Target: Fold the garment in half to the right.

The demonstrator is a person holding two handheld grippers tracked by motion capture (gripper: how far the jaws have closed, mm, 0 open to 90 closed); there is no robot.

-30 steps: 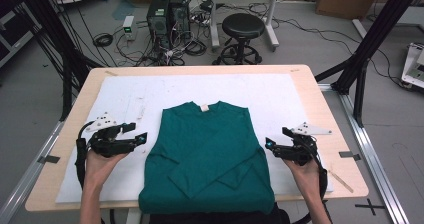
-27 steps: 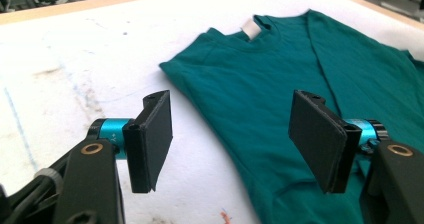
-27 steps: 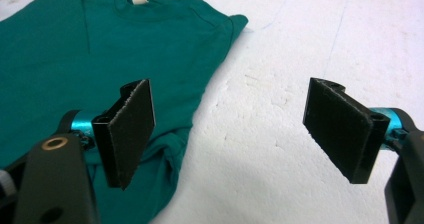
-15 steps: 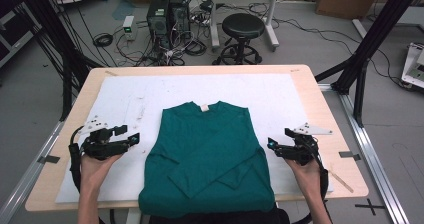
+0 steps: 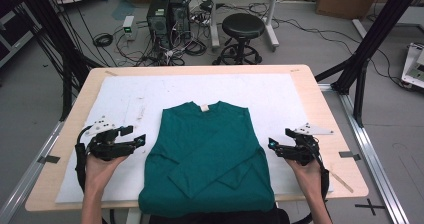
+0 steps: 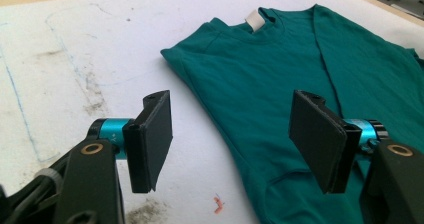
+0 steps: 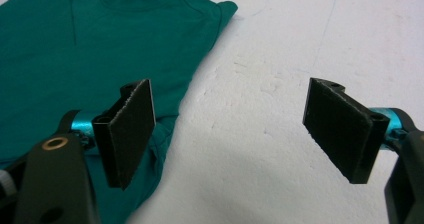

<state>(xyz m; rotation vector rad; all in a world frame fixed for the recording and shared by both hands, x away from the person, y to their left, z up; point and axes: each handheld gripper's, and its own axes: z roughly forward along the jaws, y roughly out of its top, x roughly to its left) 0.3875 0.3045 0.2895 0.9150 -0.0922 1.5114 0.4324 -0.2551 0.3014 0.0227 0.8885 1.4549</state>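
Green, the long-sleeved shirt point(image 5: 207, 156) lies flat at the frame's centre, collar toward the top, its long axis running top to bottom. We hold the left gripper point(image 5: 137, 140) and right gripper point(image 5: 273, 145) released (nothing between the jaws), flanking it about equally near.

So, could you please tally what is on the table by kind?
Shirt: 1
White mat: 1
Tongs: 2, left and right
Total: 4
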